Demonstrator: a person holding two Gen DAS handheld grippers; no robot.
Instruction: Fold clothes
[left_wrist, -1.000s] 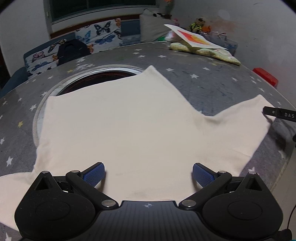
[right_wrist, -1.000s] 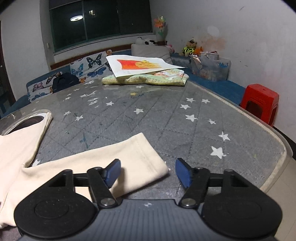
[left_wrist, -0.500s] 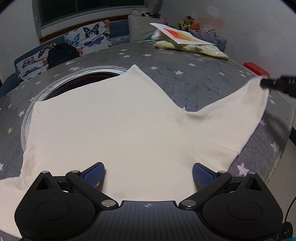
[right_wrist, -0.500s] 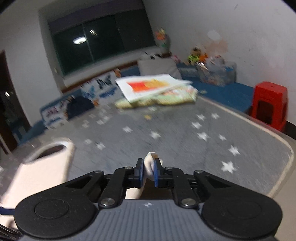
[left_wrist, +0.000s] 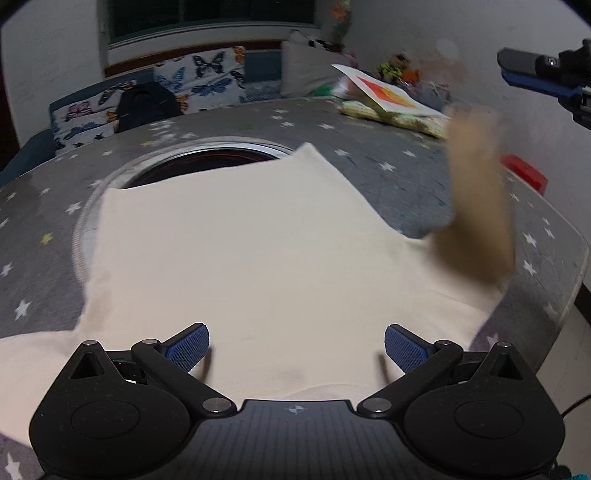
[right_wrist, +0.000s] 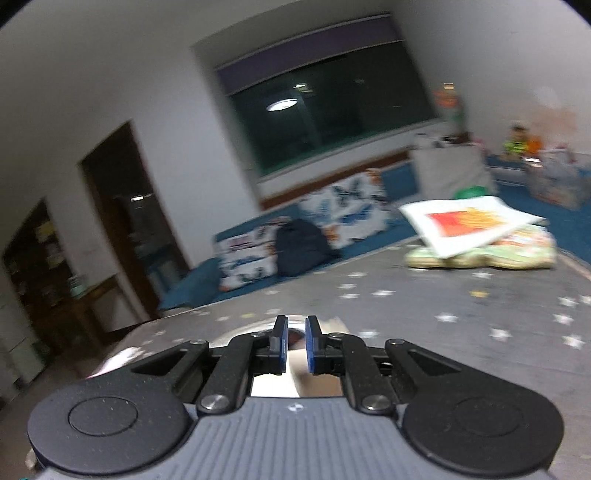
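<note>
Left-wrist and right-wrist views of a cream garment (left_wrist: 258, 251) that is lying spread flat on a grey star-patterned table (left_wrist: 406, 173). The garment's far edge is overlapping a round dark opening (left_wrist: 207, 162) in the table top. The table's rounded rim (left_wrist: 576, 251) is running along the right, with a red stool (left_wrist: 524, 177) just beyond it. Open table surface is lying between the garment and a stack of folded cloth topped by a printed sheet (left_wrist: 388, 96) at the far side; a butterfly-print sofa (left_wrist: 199, 81) and a dark backpack (left_wrist: 147, 103) are sitting beyond the table's far edge.

The left tongs (left_wrist: 295, 349) are standing wide open, hovering low over the garment's near edge, with cloth showing between and beneath the blue pads (left_wrist: 188, 345) but not pinched. The garment's right sleeve (left_wrist: 476, 199) is rising off the table in a blurred upright strip. The right tongs (right_wrist: 295, 343), seen in the left-wrist view at upper right (left_wrist: 535, 74), are sitting well above the table. In the right-wrist view their jaws are drawn nearly together, and pale cloth is showing in and below the narrow gap; the blur is leaving it uncertain exactly where the pads are pinching the sleeve.
</note>
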